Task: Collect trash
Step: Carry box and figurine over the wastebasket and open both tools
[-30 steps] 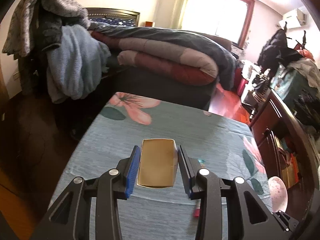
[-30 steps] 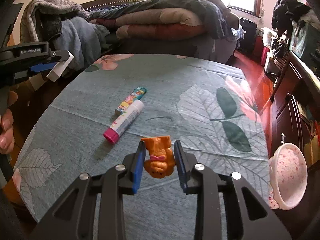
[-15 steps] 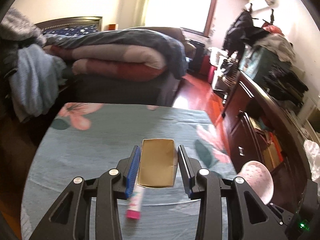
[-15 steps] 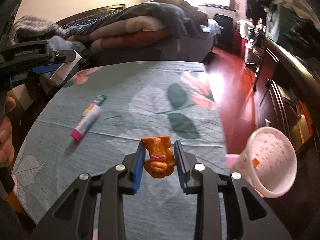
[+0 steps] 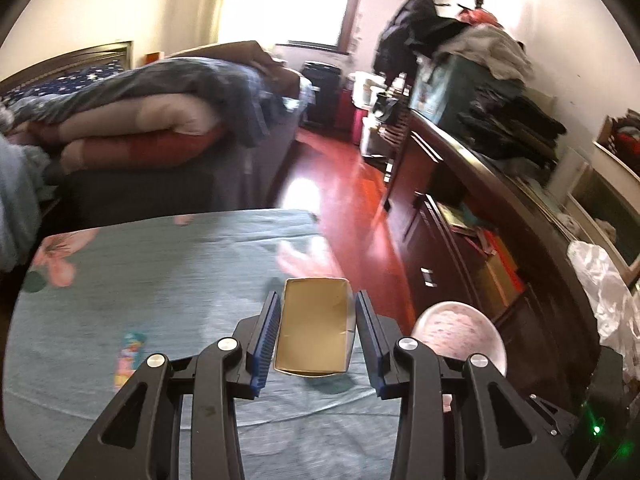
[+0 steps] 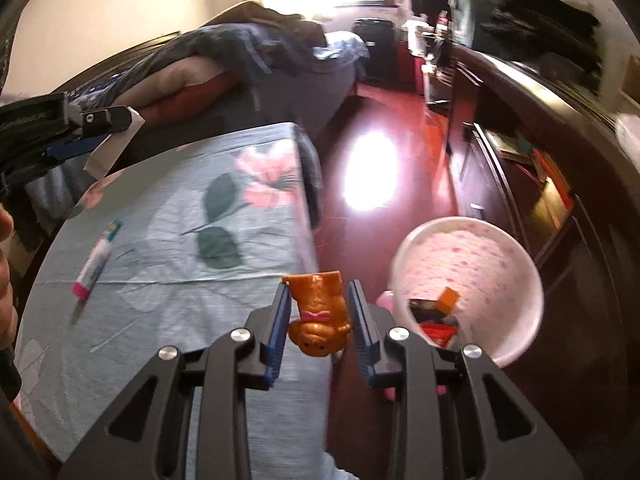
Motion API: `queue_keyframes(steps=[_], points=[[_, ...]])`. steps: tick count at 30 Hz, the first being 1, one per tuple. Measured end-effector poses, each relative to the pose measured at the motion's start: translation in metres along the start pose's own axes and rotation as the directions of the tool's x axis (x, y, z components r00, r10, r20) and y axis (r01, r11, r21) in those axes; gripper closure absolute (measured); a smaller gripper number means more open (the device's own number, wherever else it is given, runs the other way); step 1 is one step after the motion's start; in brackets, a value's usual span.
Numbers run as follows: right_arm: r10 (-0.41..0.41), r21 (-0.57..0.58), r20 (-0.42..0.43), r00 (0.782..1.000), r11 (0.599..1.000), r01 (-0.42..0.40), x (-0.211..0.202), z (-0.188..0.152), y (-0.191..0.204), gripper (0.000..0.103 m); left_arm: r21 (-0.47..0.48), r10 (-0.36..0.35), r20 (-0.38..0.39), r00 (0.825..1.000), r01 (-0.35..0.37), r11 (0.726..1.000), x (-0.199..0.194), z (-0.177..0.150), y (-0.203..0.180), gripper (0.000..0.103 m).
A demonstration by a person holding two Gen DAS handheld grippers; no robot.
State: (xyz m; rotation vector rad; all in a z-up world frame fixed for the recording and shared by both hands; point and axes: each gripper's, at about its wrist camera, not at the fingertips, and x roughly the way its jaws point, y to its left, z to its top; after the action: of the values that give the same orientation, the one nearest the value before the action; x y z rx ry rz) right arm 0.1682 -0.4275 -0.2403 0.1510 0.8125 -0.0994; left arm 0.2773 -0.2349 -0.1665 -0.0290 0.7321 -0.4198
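Observation:
My left gripper (image 5: pixel 316 330) is shut on a small open cardboard box (image 5: pixel 314 330), tan inside, held above the table's right part. The same gripper (image 6: pixel 90 136) shows at the far left of the right wrist view with the box's white outside (image 6: pixel 116 144) in it. My right gripper (image 6: pixel 318 312) is shut on an orange bear-shaped wrapper (image 6: pixel 318 316) with a pink bow, over the table's right edge. A pink-speckled white bin (image 6: pixel 468 280) stands on the floor just right of it, with red and orange scraps inside. That bin (image 5: pixel 460 332) also lies right of my left gripper.
A glue stick with a pink cap (image 6: pixel 94 264) lies on the teal flowered tablecloth (image 6: pixel 180 220); it shows too in the left wrist view (image 5: pixel 128 356). A bed with piled quilts (image 5: pixel 160 120) is behind. Dark cabinets (image 5: pixel 460 240) line the right, with red floor (image 6: pixel 368 140) between.
Both grippers have swung to the right across the table with their loads still held. The bin has come much closer in both views, and the glue stick has slid to the left.

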Motion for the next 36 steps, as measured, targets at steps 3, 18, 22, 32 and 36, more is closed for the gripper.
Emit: queue_keyframes(steps=[3,18,22,32,36], points=[[-0.028,0.034,0.001,1.000,0.999,0.028,0.000,-0.001,-0.023,0.073,0.030,-0.030,-0.015,0.999,0.030,0.999,0.012,0.001,-0.020,0.064],[-0.160,0.204,-0.018,0.987,0.966,0.161,0.014,-0.010,-0.126,0.073,0.188,-0.171,-0.111,0.979,0.189,0.964,0.076,-0.004,-0.130,0.064],[-0.187,0.237,-0.024,0.982,0.953,0.187,0.020,-0.012,-0.147,0.073,0.230,-0.197,-0.136,0.971,0.224,0.947,0.095,-0.009,-0.158,0.064],[-0.205,0.277,-0.044,0.978,0.938,0.209,0.046,-0.013,-0.181,0.073,0.275,-0.205,-0.219,0.954,0.262,0.925,0.151,-0.023,-0.198,0.064],[-0.199,0.271,-0.055,0.978,0.940,0.207,0.058,-0.014,-0.185,0.072,0.263,-0.219,-0.250,0.943,0.284,0.922,0.169,-0.028,-0.204,0.064]])
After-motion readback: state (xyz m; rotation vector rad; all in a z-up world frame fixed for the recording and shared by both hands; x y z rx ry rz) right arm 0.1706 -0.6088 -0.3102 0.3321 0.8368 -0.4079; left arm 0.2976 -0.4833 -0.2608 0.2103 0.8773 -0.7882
